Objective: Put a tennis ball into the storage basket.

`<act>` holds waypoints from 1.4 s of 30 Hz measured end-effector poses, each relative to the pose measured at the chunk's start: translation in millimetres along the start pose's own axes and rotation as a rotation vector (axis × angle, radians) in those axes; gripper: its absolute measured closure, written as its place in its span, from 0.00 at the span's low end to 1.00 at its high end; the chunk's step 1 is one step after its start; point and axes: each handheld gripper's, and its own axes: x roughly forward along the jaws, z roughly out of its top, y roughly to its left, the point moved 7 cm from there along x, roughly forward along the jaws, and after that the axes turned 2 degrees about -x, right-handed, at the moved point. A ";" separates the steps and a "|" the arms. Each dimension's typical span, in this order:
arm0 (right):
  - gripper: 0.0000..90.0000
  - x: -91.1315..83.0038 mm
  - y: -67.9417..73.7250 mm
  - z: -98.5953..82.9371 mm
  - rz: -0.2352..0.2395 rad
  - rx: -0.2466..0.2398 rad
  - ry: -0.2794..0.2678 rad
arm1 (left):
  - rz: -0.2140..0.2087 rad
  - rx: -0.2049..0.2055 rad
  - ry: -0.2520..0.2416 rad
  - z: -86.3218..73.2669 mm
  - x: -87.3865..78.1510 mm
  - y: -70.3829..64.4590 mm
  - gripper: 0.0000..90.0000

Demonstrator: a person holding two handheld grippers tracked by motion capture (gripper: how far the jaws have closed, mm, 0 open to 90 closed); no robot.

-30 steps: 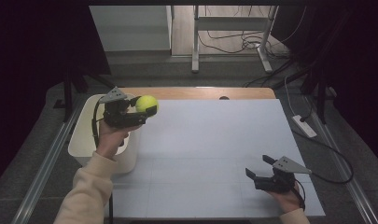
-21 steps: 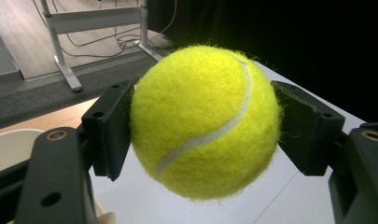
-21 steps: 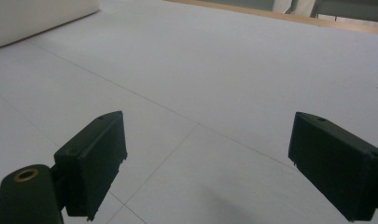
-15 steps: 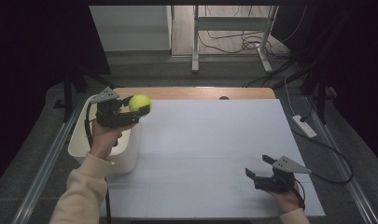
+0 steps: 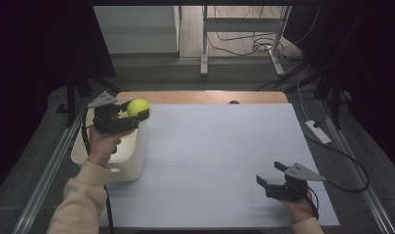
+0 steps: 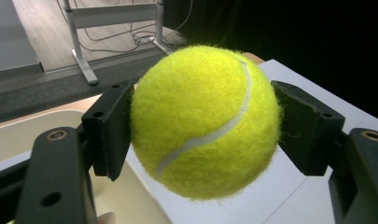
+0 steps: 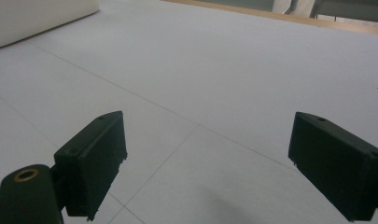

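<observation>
Item one: my left gripper [image 5: 136, 115], which I am holding at ten o'clock on the table [image 5: 224, 161], is clamping a yellow tennis ball [image 5: 138, 107] between both jaws. In the left gripper view the ball [image 6: 203, 121] is sitting squarely against each pad, above the edge where the white bin [image 5: 129, 163] meets the white tabletop.

Item two: my right gripper [image 5: 270, 176], at five o'clock, is resting low over the table with jaws spread wide apart, gripping nothing; bare tabletop [image 7: 224, 70] is lying between them.
</observation>
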 end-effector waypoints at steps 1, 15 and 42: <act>0.12 0.0 -0.1 -0.1 -0.003 -0.002 0.002 | 0.007 -0.003 0.002 -0.9 -1.1 2.7 0.30; 0.12 -0.1 -0.2 0.0 0.000 -0.002 0.000 | 0.053 -0.018 0.017 -5.3 -5.7 17.9 0.30; 0.12 0.3 0.0 -0.2 -0.003 -0.006 0.005 | 0.138 -0.044 0.062 -18.9 -20.8 47.7 0.30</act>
